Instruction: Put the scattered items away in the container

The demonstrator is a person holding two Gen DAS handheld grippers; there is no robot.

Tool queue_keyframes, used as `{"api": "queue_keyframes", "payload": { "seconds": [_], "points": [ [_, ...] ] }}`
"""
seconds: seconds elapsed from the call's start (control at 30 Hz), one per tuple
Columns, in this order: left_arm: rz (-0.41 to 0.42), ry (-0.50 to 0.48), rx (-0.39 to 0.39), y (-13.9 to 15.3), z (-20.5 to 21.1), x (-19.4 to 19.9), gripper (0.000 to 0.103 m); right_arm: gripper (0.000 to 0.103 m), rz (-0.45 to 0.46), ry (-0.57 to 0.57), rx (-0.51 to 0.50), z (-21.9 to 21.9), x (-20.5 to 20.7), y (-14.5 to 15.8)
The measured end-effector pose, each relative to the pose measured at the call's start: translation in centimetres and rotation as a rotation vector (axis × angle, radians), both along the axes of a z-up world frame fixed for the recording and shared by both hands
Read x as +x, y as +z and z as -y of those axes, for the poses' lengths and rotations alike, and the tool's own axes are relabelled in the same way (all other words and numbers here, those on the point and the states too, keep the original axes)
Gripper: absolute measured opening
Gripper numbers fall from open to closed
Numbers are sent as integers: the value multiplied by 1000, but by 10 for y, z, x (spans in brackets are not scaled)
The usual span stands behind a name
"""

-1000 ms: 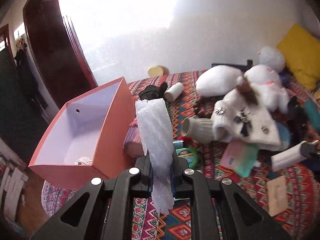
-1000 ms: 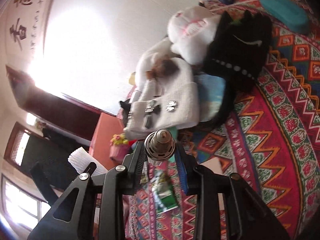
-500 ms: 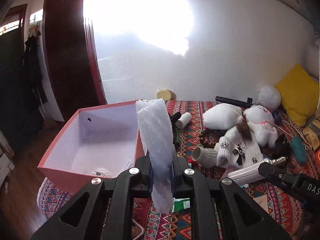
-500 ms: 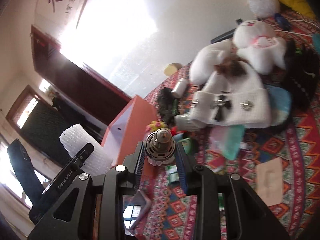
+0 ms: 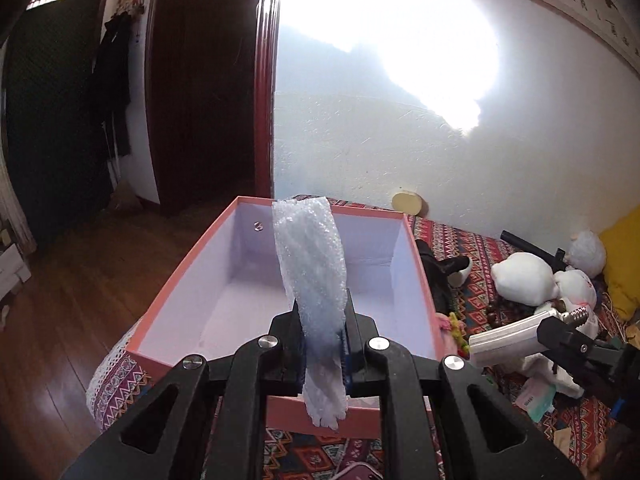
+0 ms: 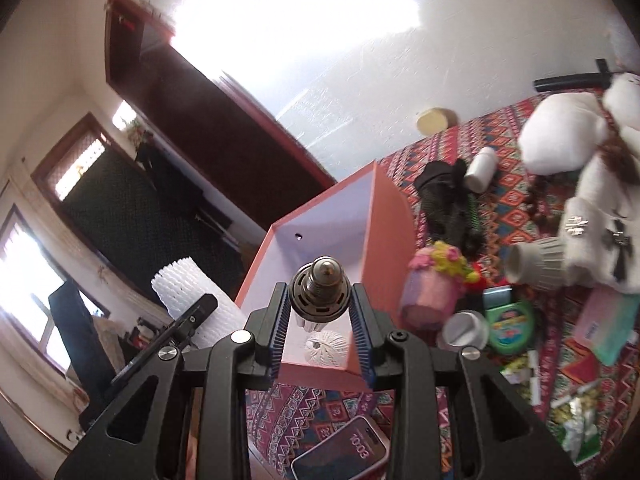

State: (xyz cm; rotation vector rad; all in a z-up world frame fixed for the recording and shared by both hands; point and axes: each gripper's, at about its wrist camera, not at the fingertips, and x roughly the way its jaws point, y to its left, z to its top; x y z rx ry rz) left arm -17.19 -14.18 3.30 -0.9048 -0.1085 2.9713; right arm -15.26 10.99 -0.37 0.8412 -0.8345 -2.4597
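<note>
The left tool (image 5: 325, 344) is clamped almost fully together on a white foam net sleeve (image 5: 312, 264), squashing its lower part flat while the free upper end stands above the jaws, in front of the open salmon-pink cardboard box with a pale lilac lining (image 5: 188, 264). Such a sleeve looks nearly weightless, soft and springy, so a pinch low on its body holds it well, and it will probably drop slowly and bounce little. The right tool (image 6: 322, 322) grips a light bulb with a white body and a metal screw cap (image 6: 320, 290) between its blue ribbed pads, the cap pointing forward toward the box. The bulb is judged light but rigid, smooth and fragile; the sturdier base near the cap is the safer place to squeeze, and it should be lowered close to the box floor rather than dropped. A ball of white string (image 6: 323, 346) already lies in the box. Beyond, a patterned red bedspread (image 6: 500, 148) carries the remaining clutter.
</note>
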Motion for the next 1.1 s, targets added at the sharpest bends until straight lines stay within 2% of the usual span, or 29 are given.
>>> {"api": "queue_keyframes", "payload": {
  "seconds": [0.07,0.13,0.23,0.27,0.3,0.33,0.37,0.4,0.43,0.57,0.77,0.93,1.1],
  "points": [
    [34,-13,26,-10,9,-12,9,29,15,17,40,19,-11,-6],
    [71,2,22,-23,15,-22,9,29,29,30,102,38,-23,-14],
    [102,15,19,-34,17,-31,11,29,41,53,143,57,-31,-26],
    [111,19,27,-36,19,-33,14,32,44,61,140,62,-33,-29],
    [123,11,46,-39,21,-35,25,36,48,69,129,65,-34,-33],
    [130,5,62,-40,23,-36,44,56,50,73,122,67,-35,-34],
    [129,8,75,-40,26,-36,55,87,50,63,123,67,-34,-35],
    [119,18,87,-38,29,-35,73,95,35,38,123,65,-32,-34],
    [101,24,97,-35,32,-32,79,97,16,21,120,62,-28,-31],
    [46,22,115,-23,32,-22,81,97,-7,-1,114,44,-19,-20],
    [28,-20,90,-17,6,-13,81,97,0,-78,106,-4,5,-15],
    [3,-97,29,-12,-39,3,81,97,36,-147,91,-54,33,-18],
    [-1,-204,-28,-15,-99,29,81,97,82,-254,99,-114,70,-35]
  ]
}}
